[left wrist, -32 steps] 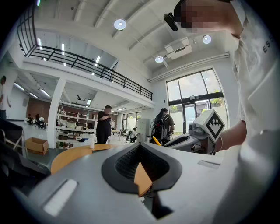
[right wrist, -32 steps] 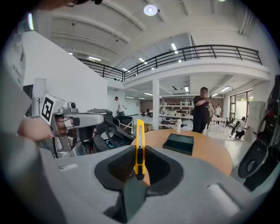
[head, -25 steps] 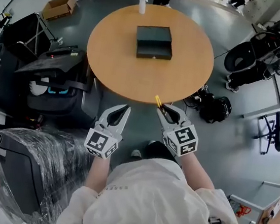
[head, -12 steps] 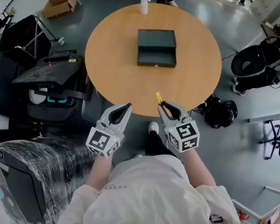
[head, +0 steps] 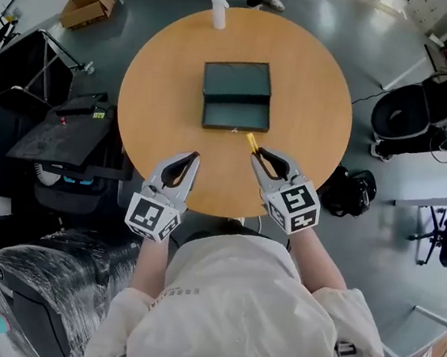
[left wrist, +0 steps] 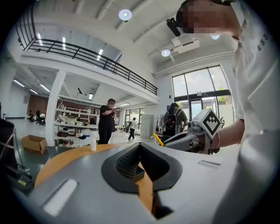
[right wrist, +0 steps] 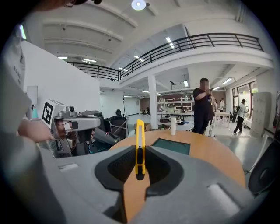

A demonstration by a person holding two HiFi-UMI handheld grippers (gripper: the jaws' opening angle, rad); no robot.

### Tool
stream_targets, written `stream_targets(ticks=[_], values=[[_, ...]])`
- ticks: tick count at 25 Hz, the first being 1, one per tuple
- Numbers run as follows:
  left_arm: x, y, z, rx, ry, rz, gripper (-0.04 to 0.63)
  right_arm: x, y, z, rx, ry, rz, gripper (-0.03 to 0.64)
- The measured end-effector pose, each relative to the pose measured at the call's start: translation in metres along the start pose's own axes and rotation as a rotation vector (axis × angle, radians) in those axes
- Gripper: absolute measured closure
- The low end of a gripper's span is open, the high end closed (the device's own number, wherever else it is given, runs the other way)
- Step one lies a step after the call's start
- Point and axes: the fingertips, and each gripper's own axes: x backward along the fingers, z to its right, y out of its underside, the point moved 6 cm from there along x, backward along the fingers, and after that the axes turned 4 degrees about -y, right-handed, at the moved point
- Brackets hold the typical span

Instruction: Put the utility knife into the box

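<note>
A dark green box (head: 236, 94) stands open in the middle of the round wooden table (head: 162, 84); in the right gripper view the box (right wrist: 171, 145) lies just ahead. My right gripper (head: 257, 155) is over the table's near part, shut on a yellow utility knife (head: 252, 143) that sticks out past its tips toward the box. The knife (right wrist: 139, 148) stands upright between the jaws. My left gripper (head: 191, 159) hovers over the near table edge, left of the box, jaws together with nothing in them. In the left gripper view the right gripper (left wrist: 183, 138) and knife (left wrist: 158, 139) show at the right.
A white bottle (head: 219, 10) stands at the table's far edge. Black cases (head: 59, 123) and a plastic-wrapped object (head: 37, 288) crowd the floor at left, a cardboard box (head: 88, 6) lies far left, and a black bag (head: 351, 190) and chair (head: 429, 103) sit at right.
Both grippers have moved forward from over the floor to above the table's near edge, closer to the box. The knife has stayed in the right gripper.
</note>
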Motion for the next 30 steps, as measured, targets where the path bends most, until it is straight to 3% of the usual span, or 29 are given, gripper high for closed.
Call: stream_targets(ticks=[4,19,23,30], values=[[-0.023,0.0,-0.012,0.014,-0.003,-0.005,0.578,-0.014,0.001,0.023,-0.019,0.005,-0.028,0.561],[-0.083,0.016,-0.063,0.043,0.152,-0.083,0.578,-0.088,0.006,0.058,-0.06,0.078,-0.143,0.561],[-0.092,0.041,-0.076,0.008,0.187,-0.124,0.578,-0.129,0.02,0.078,-0.044,0.057,-0.222,0.561],[-0.11,0.054,-0.105,0.074,0.141,-0.134,0.578,-0.208,0.076,0.107,-0.029,-0.02,-0.464,0.56]])
